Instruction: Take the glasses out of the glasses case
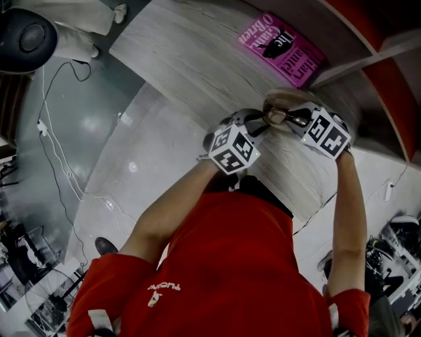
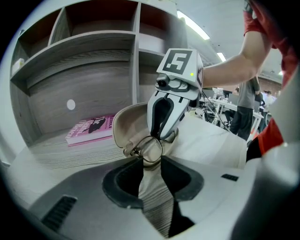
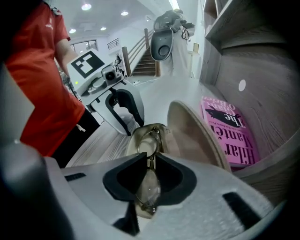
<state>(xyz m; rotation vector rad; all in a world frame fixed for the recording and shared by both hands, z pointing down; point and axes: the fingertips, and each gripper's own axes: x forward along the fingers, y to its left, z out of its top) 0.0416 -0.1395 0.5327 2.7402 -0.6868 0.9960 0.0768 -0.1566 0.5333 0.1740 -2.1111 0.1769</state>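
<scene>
**Glasses gripped at the open case**

The right gripper (image 3: 149, 161) is clamped on the glasses (image 3: 148, 190), which lie partly over the open glasses case (image 3: 187, 136) just ahead. The left gripper (image 2: 149, 165) pinches the case's near edge against the desk (image 2: 70, 157).

Head view: dim and grey overall, and I log the pink book (image 1: 281, 51) as the only saturated patch. Well left of the book the floor (image 1: 131, 168) returns small white lamp glints. Straight lines bow toward the frame rim.

Left gripper view: a strip light (image 2: 192, 26) above and right of the book burns out. The corners fall to black, and my left gripper (image 2: 152, 160) smears near the lens.

Right gripper view: ceiling spots (image 3: 86, 7) sit far left of the book. There is soft shadow inside the glasses case (image 3: 187, 136) beside it. My right gripper (image 3: 150, 157) and the glasses (image 3: 151, 187) lens are out of focus, the lens with a hazy sheen.
</scene>
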